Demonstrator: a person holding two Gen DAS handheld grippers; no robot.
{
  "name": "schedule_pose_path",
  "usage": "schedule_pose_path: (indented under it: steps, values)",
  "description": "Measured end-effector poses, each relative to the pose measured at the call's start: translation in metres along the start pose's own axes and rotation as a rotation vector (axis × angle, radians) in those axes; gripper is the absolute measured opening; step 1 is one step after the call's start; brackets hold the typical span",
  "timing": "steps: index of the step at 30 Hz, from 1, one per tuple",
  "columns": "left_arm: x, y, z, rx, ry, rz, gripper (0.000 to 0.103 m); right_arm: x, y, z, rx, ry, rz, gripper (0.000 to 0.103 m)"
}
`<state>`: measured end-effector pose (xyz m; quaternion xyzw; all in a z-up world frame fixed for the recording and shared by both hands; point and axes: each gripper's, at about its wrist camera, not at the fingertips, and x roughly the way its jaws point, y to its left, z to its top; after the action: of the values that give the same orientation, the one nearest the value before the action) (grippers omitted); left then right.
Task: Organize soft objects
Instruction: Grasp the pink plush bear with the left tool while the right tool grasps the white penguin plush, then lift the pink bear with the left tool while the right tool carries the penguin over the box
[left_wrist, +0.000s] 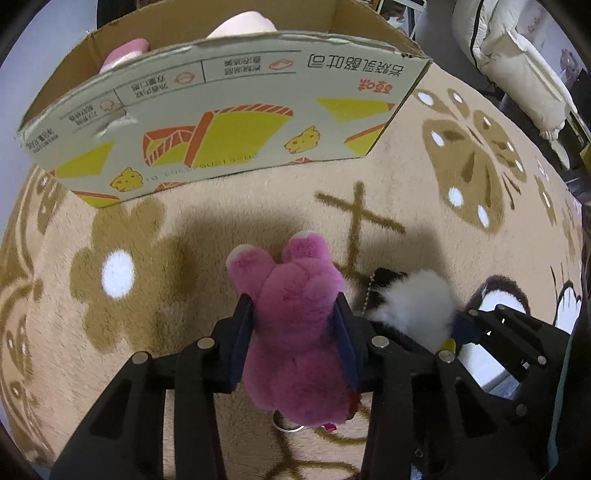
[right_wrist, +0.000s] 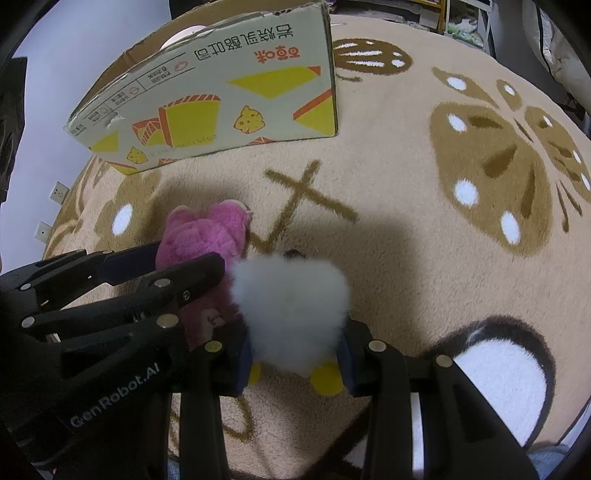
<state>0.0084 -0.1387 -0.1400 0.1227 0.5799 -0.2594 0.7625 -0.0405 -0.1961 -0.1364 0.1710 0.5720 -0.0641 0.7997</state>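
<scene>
A pink plush bear (left_wrist: 291, 314) lies on its back low in the centre of the left wrist view, ears pointing up the frame, resting on a beige patterned carpet (left_wrist: 229, 229). The left gripper (left_wrist: 293, 332) is clenched on the bear's middle, a dark pad pressed into the fur on each side. Just to its right, touching it, sits a fluffy white toy (right_wrist: 291, 306) with yellow feet; the right gripper (right_wrist: 295, 354) grasps that toy the same way, pads sunk into its sides, low centre in the right wrist view. Across the upper left of both views stands an open cardboard box (left_wrist: 221, 110), printed in yellow and orange, with pale pink soft things already showing inside. The step in hand looks like lifting both toys toward that box. To do it well, raise each toy straight up before travelling, since the two grippers sit nearly against each other and could tangle, and a bead chain trails from the white toy. The box's near wall is tall, so the toys need to clear its torn top edge. Bare carpet between toys and box leaves open room.
</scene>
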Motion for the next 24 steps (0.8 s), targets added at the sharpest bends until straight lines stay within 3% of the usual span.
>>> schedule_pose_path:
  steps: [7, 17, 24]
  values:
    - [-0.011, 0.004, 0.004, 0.053, -0.057, 0.13, 0.037, -0.005, 0.006, 0.002, -0.037, -0.042, -0.003, 0.035]
    - [-0.033, 0.034, 0.007, -0.023, -0.131, 0.188, 0.035, -0.018, 0.012, 0.009, -0.07, -0.127, 0.019, 0.034]
    - [-0.056, 0.043, 0.01, -0.047, -0.214, 0.234, 0.034, -0.037, 0.015, 0.015, -0.081, -0.237, 0.043, 0.033]
